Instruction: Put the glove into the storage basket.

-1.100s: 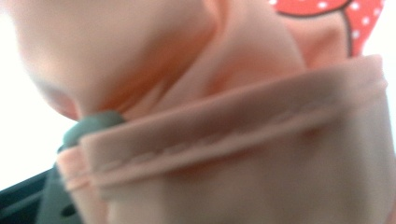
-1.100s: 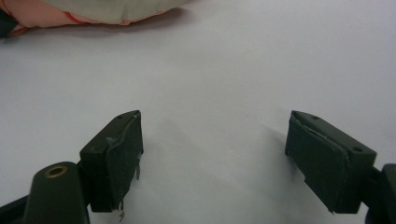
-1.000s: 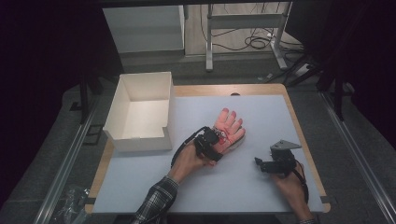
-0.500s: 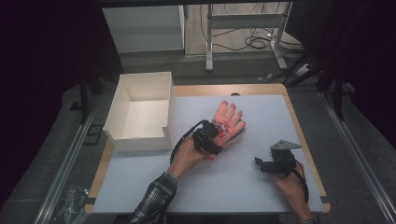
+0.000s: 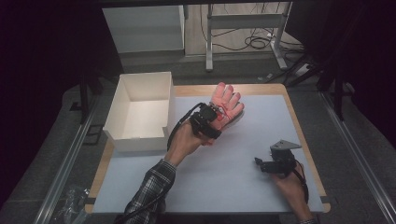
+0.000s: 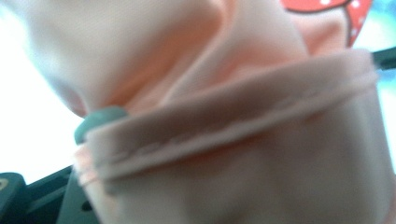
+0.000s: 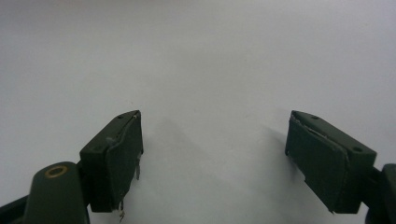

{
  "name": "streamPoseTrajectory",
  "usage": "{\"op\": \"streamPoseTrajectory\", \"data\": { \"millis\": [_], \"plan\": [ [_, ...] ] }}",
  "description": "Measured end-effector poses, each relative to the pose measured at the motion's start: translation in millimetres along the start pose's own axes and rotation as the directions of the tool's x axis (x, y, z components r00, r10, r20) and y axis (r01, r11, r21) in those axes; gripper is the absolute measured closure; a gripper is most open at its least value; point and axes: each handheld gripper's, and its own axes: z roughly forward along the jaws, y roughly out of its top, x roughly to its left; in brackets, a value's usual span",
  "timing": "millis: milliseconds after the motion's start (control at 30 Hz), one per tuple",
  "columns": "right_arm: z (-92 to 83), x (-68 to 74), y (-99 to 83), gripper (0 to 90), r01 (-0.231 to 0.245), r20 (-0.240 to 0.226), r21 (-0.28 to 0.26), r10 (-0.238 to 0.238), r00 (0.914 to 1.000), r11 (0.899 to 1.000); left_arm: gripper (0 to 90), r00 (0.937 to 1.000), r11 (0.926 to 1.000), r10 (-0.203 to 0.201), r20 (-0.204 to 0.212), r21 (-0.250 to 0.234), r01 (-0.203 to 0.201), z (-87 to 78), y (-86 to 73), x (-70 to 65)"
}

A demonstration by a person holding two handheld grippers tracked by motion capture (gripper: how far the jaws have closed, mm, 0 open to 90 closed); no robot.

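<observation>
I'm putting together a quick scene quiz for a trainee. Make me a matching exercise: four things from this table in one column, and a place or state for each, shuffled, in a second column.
Things:
1. pink glove
2. white box
3. left gripper
4. right gripper

Places or states:
A. jaws wide apart, nothing between them
B. open-topped, at the left edge of the table
C. held up off the mat by its cuff
D. jaws shut on fabric

Pairs: 1-C, 2-B, 3-D, 4-A
</observation>
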Motion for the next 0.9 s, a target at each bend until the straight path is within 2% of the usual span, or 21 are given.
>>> {"op": "streamPoseTrajectory", "data": {
  "millis": [333, 400, 600, 900],
  "plan": [
    [0.0, 0.0, 0.0, 19.2, 0.001, 0.000, -0.001, -0.001, 1.0000, 1.000, 39.4, 0.9981, 0.9987, -0.050, -0.036, -0.013, 0.049, -27.4, 8.3, 21.5],
    [0.1, 0.0, 0.0, 19.2, 0.000, 0.000, -0.001, 0.000, 1.0000, 1.000, 39.2, 0.9958, 0.9970, -0.075, -0.052, -0.022, 0.074, -35.7, 9.6, 27.9],
    [0.1, 0.0, 0.0, 19.3, 0.000, 0.000, -0.001, 0.000, 1.0000, 1.000, 39.2, 0.9906, 0.9943, -0.105, -0.087, -0.026, 0.103, -49.3, 8.5, 42.6],
    [0.1, -0.1, 0.0, 19.2, 0.001, 0.000, -0.001, -0.001, 1.0000, 1.000, 39.2, 0.9793, 0.9878, -0.155, -0.130, -0.030, 0.153, -67.8, 4.7, 63.8]
  ]
}}
